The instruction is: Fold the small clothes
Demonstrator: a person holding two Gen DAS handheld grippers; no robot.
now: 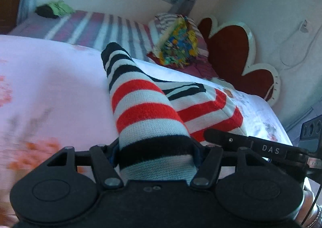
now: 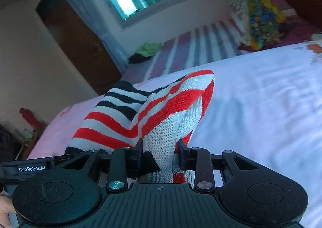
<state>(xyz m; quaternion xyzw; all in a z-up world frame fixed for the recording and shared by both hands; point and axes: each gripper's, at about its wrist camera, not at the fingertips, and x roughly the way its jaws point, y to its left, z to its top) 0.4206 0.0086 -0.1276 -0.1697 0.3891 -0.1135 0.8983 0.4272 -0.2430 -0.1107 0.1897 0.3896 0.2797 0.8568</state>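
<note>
So I've got the little knitted garment with red, white and black stripes (image 1: 149,111) pinched at one end in each hand: my left gripper (image 1: 156,151) is clamped on a fat rolled-up bit of the black-and-white edge, and my right gripper (image 2: 160,157) is squeezed tighter on a thinner bunch of the knit (image 2: 153,111). Both have cloth right between the jaws, so nothing's loose. The garment hangs between the two grippers over the bed with the pale pink flowered sheet (image 1: 50,87), part of it draped down and, as far as I can tell, still brushing the sheet. I'd say this is the lift-and-carry part of a fold, with one edge picked up and not yet laid over. Next I reckon I need to swing both hands together across the rest of the piece, keep the held edge level so the stripes line up, then set it down flat before letting go. The bunched grip on the left could leave a lump, so a little tug to spread it first wouldn't hurt.
</note>
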